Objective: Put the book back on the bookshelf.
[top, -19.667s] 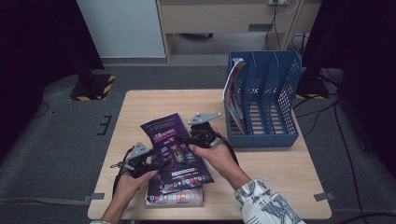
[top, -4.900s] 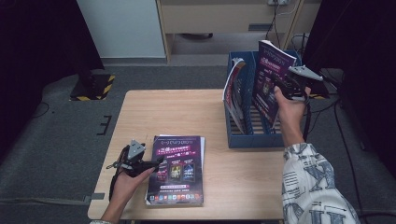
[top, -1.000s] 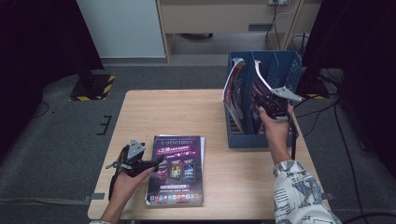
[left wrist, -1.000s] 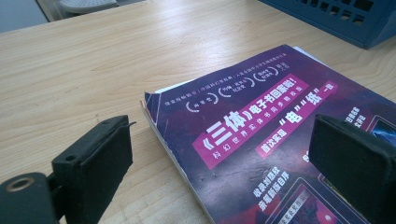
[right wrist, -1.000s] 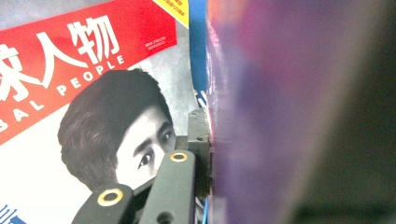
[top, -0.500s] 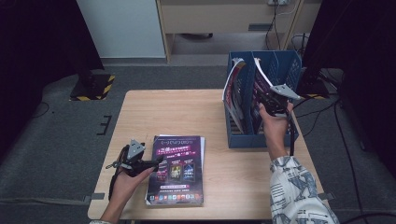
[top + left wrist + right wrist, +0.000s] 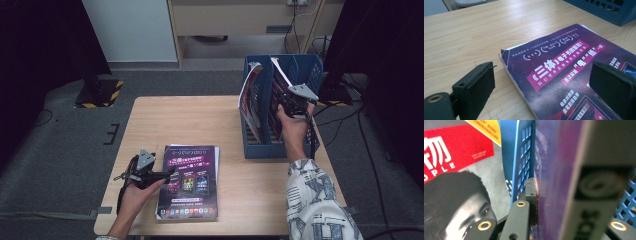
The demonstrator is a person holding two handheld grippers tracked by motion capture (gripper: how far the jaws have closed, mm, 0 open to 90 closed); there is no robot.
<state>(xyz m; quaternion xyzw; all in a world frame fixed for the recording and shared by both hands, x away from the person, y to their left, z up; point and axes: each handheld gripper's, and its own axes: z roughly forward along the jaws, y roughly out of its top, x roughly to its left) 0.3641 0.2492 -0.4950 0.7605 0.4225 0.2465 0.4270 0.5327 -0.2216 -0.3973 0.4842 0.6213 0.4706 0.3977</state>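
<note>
Your right gripper (image 7: 286, 102) fingers clamp the purple magazine (image 7: 280, 82) inside the blue file rack (image 7: 260, 145) at two o'clock; left gripper (image 7: 167, 175) fingers gape over the purple booklet (image 7: 192, 185).

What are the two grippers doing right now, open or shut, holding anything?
Left gripper: open, jaws either side of the stack of purple magazines corner, holding nothing.
Right gripper: shut on a purple magazine in the blue file rack.

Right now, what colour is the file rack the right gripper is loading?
Blue, with perforated dividers; the file rack shows best in the high view, where the right gripper holds a magazine.
</note>
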